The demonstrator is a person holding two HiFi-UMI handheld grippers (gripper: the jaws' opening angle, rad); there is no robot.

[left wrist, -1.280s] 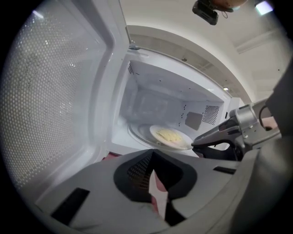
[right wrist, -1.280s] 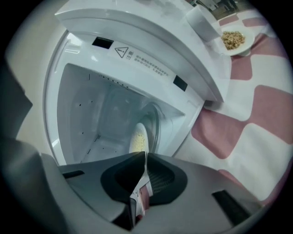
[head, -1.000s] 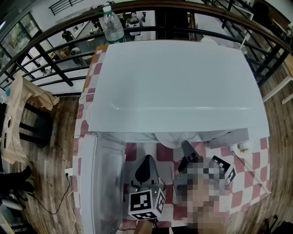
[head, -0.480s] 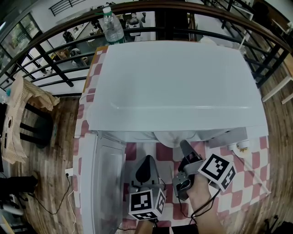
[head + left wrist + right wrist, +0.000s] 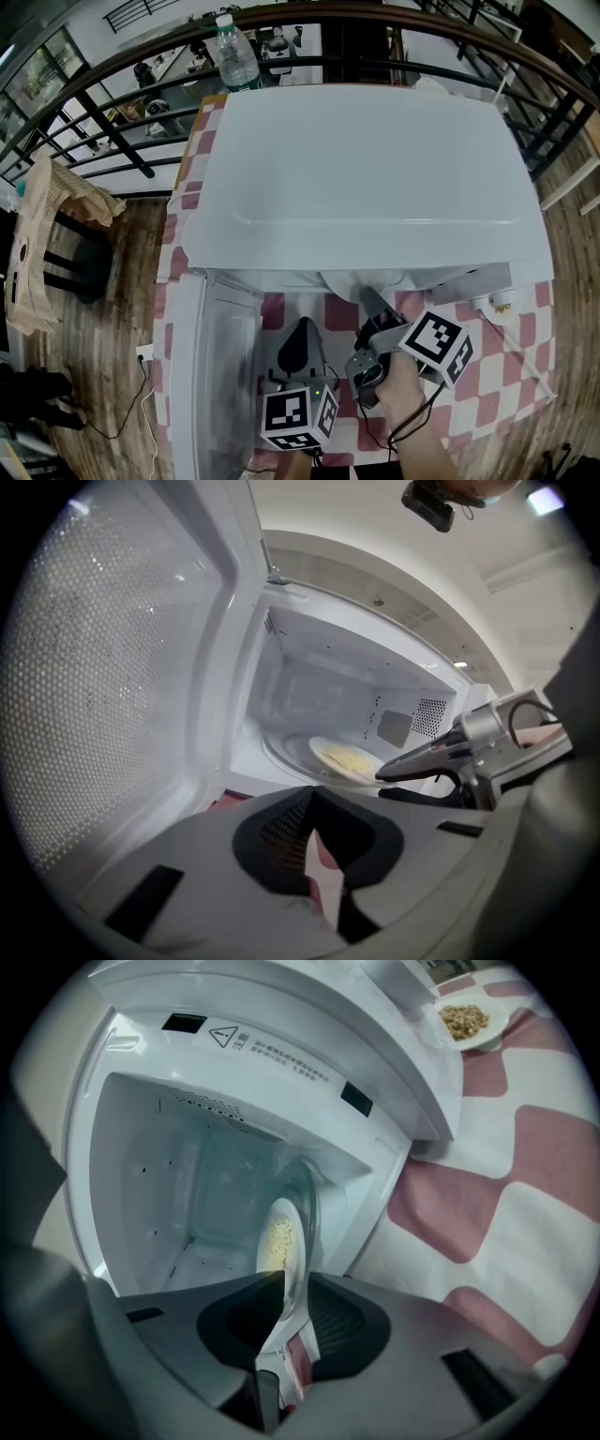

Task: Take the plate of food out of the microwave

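Observation:
The white microwave [image 5: 366, 178] stands on a red-checked cloth, with its door [image 5: 211, 375] swung open to the left. Inside, a white plate of yellow food [image 5: 349, 759] rests on the glass turntable. My right gripper [image 5: 367, 300] reaches into the opening. In the right gripper view its jaws are opening, and the plate's [image 5: 281, 1241] near rim stands between them with the pads off it. My left gripper [image 5: 300, 345] hovers in front of the opening, left of the right one, shut and empty.
A small bowl of food [image 5: 466, 1021] sits on the cloth at the microwave's right front corner [image 5: 497, 302]. A water bottle [image 5: 232, 52] stands behind the microwave. A chair draped with cloth [image 5: 47, 234] is on the wooden floor to the left, with railings beyond.
My right gripper has edged a little left and deeper toward the microwave opening. My left gripper has stayed where it was.

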